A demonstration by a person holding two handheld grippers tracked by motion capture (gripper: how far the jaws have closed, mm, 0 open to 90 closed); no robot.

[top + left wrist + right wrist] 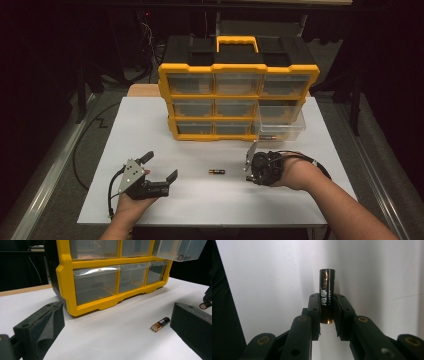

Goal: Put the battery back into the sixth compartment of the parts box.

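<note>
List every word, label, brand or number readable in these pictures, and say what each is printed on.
Nothing can be quoted with certainty.
Battery held in the right tongs: white and copper print runs along the battery, too blurred to read.
Battery lying on the table: a small pale mark on its black band, too small to read.
Yellow drawer organizer: no lettering visible.

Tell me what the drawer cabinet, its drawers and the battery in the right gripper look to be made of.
Cabinet frame: looks like moulded yellow plastic, smooth with a slight sheen and rounded edges. Drawers: clear plastic, see-through, with glare on the fronts. Battery clamped in the right gripper: probably a metal cell in a glossy black printed wrap, with a copper-coloured end.
</note>
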